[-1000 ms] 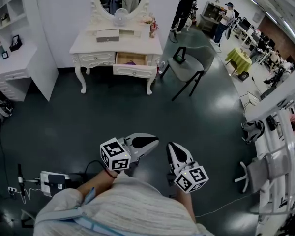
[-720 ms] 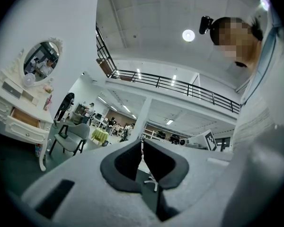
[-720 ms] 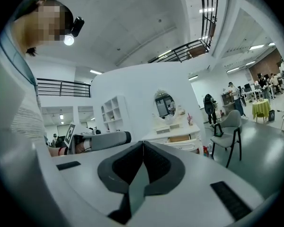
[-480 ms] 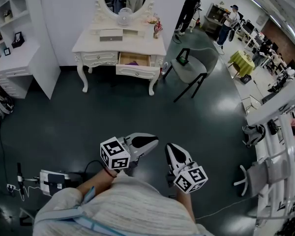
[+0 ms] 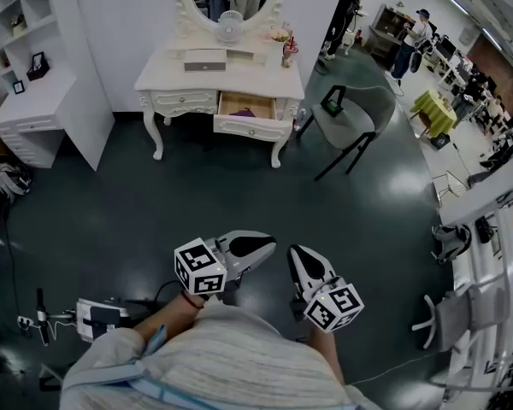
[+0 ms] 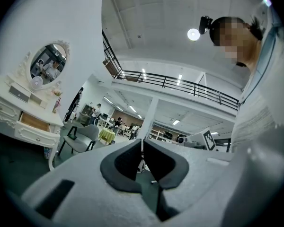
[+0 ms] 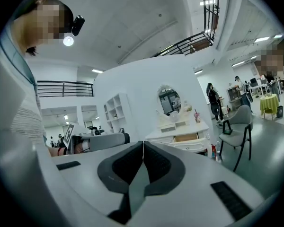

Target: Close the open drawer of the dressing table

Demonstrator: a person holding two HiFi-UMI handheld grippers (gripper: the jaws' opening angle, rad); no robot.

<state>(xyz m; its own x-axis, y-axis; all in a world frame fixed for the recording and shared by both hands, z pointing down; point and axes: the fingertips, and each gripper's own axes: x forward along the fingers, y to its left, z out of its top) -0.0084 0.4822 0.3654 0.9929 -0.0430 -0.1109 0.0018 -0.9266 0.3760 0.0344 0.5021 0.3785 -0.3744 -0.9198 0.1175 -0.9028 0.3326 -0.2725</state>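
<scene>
Pinching nothing, my left gripper (image 5: pixel 268 246) and right gripper (image 5: pixel 297 255) sit closed; top middle, a curvy white dressing table (image 5: pixel 176 77), its open drawer (image 5: pixel 250 110) maybe wooden inside.

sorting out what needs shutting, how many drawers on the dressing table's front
2. The shut drawer sits at the left in the head view; the open drawer at the right, pulled out. A flat box on top may hide another.
</scene>
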